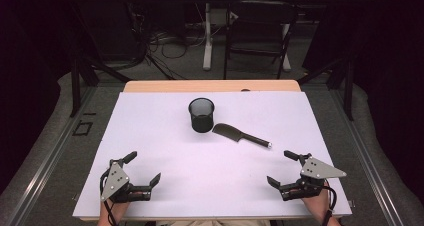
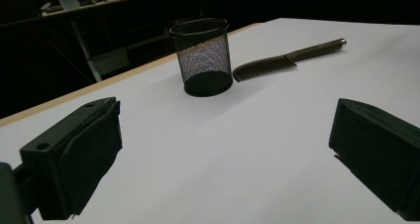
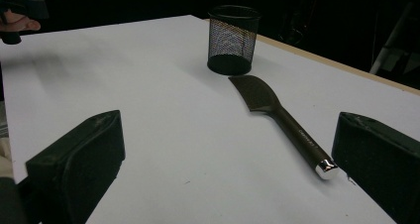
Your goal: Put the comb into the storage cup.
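A black mesh cup (image 1: 201, 114) (image 2: 202, 55) (image 3: 232, 38) stands upright near the middle of the white table top (image 1: 165, 151). Just to its right lies a dark comb (image 1: 241, 135) (image 2: 285, 60) (image 3: 277, 117), toothed end by the cup, silver-tipped handle pointing right. My left gripper (image 1: 145, 168) (image 2: 225, 154) rests open near the front left corner, nothing between its jaws. At the front right my right gripper (image 1: 282, 168) (image 3: 228, 169) is open too, well short of the comb's handle tip.
The white sheet covers a wooden table whose far edge (image 1: 210, 86) shows bare. Beyond it stand a desk leg (image 1: 207, 36), a dark chair (image 1: 257, 31) and tangled cables (image 1: 165, 43) on the floor. Metal rails (image 1: 50, 151) flank the table.
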Demonstrator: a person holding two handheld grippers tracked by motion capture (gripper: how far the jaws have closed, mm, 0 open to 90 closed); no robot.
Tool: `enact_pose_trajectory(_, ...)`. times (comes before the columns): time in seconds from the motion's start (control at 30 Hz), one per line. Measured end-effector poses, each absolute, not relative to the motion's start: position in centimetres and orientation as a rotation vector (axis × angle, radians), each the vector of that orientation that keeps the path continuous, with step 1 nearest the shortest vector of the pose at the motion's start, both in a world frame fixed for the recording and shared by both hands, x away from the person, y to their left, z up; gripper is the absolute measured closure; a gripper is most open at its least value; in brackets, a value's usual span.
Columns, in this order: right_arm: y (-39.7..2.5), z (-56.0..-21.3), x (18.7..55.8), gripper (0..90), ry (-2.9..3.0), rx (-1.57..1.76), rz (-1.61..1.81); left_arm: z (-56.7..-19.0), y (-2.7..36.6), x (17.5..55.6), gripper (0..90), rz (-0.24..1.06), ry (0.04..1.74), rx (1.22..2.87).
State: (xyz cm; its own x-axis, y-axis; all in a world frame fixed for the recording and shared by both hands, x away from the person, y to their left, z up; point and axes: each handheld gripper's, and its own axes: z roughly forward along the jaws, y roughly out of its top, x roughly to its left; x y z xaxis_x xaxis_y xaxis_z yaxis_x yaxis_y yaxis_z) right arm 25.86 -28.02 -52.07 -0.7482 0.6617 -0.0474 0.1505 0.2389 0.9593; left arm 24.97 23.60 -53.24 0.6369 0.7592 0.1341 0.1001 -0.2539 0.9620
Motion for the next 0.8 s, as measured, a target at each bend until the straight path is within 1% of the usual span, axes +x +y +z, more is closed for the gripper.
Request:
enact_pose_trajectory(0.4, -28.1, -52.1, 26.4, 0.0, 2.074, 0.757, 1.495, -53.2, 23.6, 25.0, 0.0, 0.739, 0.707, 1.733)
enact_pose_trajectory(0.8, -26.3, -52.1, 27.2, 0.0, 2.15, 0.754, 1.435, -53.3, 23.6, 25.1, 0.0, 0.734, 0.709, 1.742)
